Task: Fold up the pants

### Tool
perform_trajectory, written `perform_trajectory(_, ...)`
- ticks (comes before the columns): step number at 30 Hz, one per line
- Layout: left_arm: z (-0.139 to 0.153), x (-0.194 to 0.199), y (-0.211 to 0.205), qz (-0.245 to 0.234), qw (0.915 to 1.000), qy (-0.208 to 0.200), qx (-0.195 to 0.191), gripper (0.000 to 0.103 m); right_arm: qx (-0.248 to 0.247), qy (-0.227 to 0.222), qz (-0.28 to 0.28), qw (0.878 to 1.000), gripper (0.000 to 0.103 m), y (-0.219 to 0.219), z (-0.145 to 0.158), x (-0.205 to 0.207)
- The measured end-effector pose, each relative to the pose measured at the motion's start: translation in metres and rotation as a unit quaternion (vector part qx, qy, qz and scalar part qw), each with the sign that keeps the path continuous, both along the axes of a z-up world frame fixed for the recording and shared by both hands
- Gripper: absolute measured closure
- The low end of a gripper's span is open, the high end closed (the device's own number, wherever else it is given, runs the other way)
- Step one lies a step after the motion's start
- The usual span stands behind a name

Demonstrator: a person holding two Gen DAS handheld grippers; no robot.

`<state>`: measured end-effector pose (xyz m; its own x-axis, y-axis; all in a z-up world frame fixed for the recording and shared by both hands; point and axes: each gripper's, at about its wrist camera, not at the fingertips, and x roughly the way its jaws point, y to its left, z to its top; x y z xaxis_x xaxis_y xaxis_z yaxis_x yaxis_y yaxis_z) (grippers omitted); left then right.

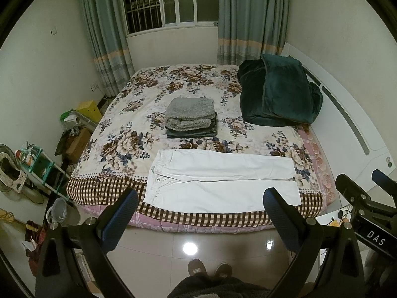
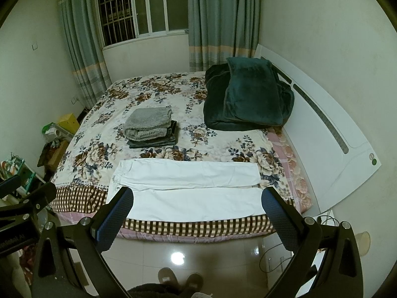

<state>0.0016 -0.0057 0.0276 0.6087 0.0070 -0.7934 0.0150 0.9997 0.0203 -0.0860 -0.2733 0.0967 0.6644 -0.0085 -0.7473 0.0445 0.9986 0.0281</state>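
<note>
Since the white pants (image 1: 220,177) lie spread flat along the near edge of the bed (image 1: 173,92), waistband to our left and cuffs to our right, we judge the step in hand to be the approach for a first fold. To do it well, we would bring the left gripper (image 1: 201,200) down at the waistband and the right gripper (image 2: 197,197) at the cuffs, pinch only the near leg's edge at each end, and lift both ends together so the cloth carries over evenly onto the far leg without dragging the bedspread (image 1: 129,144). Both sets of jaws stand wide apart and hold nothing. Both grippers hang over the floor, short of the mattress edge and apart from the cloth; in each wrist view the pants appear beyond and between the blue pads. A folded grey stack (image 1: 189,116) sits farther back, and a dark green blanket (image 1: 278,92) lies well apart near the headboard.
</note>
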Motion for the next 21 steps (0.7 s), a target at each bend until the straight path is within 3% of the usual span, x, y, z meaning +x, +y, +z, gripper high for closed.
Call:
perform_trajectory(10, 0.004, -0.002, -0.002, 0.001, 1.0000, -0.001, 0.001, 0.000, 0.001, 0.001, 0.001, 1.000, 0.000, 0.000, -0.002, 0.001)
perform_trajectory(17, 0.010, -0.005, -0.007, 0.005, 1.0000, 0.002, -0.001, 0.000, 0.006, 0.010, 0.005, 1.000, 0.000, 0.007, 0.016, 0.003)
perform_trajectory(21, 0.007, 0.001, -0.014, 0.014, 0.9999, 0.006, 0.000, 0.000, 0.010, 0.019, 0.006, 1.000, 0.000, -0.005, 0.002, 0.008)
